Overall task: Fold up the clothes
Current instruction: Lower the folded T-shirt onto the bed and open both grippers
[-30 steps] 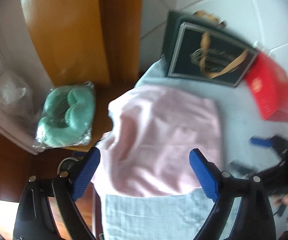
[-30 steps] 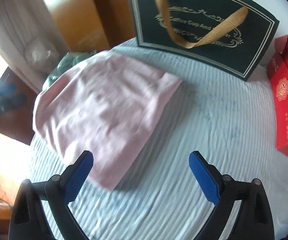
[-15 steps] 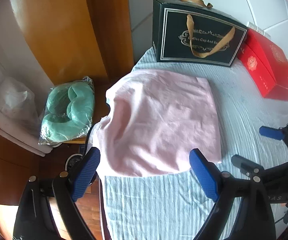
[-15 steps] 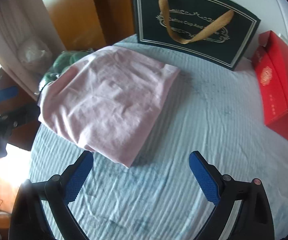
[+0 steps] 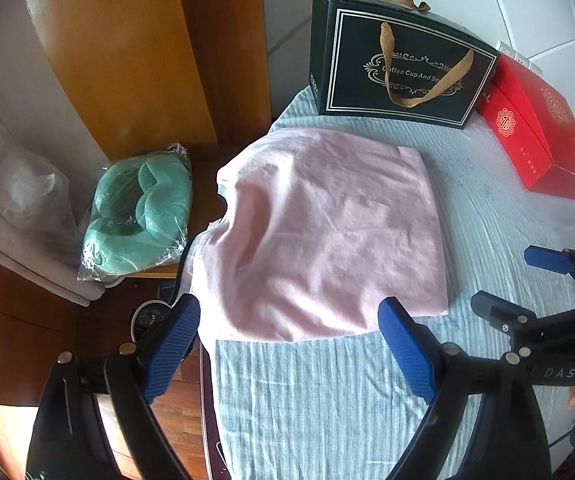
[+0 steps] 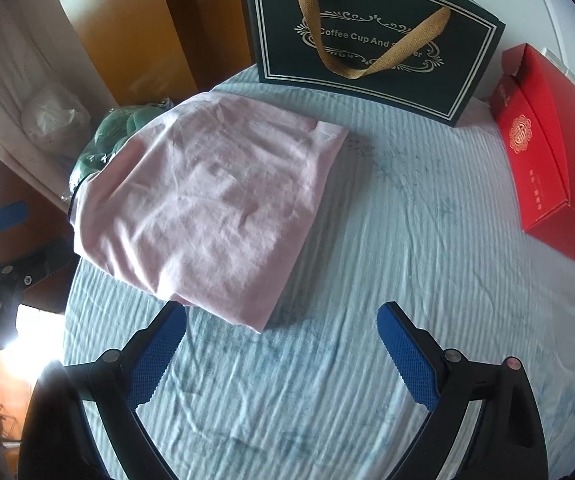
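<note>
I have both grippers hanging over the surface [image 6: 367,240], which is covered in a pale blue striped cloth. The pink garment [image 5: 323,236] lies folded into a rough rectangle at the surface's left side, its left edge drooping over the rim. My left gripper [image 5: 287,344] sits just near of the garment's near edge, fingers [image 5: 171,344] wide apart with nothing between them but cloth below. My right gripper [image 6: 281,352] is over bare cloth to the right of the garment's near corner, its fingers [image 6: 407,360] also spread wide and holding nothing. From the left camera I see the right gripper at the far right edge, clear of the garment. At the far end a dark gift bag [image 6: 371,44] stands upright, with a red box [image 6: 547,160] to its right. Off the left side, a green pillow [image 5: 139,216] in plastic rests on a wooden ledge.
</note>
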`<state>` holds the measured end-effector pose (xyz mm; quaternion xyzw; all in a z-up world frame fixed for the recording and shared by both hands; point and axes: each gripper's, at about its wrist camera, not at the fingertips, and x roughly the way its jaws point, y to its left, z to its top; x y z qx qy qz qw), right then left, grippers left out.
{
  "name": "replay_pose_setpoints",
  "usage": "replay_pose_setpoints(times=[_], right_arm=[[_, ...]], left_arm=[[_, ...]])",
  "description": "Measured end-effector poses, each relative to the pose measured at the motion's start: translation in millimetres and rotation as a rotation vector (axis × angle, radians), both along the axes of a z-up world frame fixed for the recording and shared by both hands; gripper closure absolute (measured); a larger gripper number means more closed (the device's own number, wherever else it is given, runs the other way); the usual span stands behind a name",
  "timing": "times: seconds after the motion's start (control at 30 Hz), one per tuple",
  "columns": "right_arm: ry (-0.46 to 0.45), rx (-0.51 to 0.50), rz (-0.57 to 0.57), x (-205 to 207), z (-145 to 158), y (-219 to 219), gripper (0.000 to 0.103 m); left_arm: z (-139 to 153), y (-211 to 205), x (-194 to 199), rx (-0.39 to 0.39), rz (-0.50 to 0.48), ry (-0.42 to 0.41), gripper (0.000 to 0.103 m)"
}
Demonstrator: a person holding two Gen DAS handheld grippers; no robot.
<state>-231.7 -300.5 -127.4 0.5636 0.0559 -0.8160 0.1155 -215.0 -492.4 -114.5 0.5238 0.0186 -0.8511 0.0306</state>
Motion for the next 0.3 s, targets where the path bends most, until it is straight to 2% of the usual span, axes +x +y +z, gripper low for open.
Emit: replay_pose_setpoints(times=[0.3], right_arm=[[0.008, 0.008, -0.006, -0.5, 1.9, 0.6, 0.006]], left_arm=[[2.1, 0.6, 3.5, -0.003, -0.006, 0.014, 0.012]])
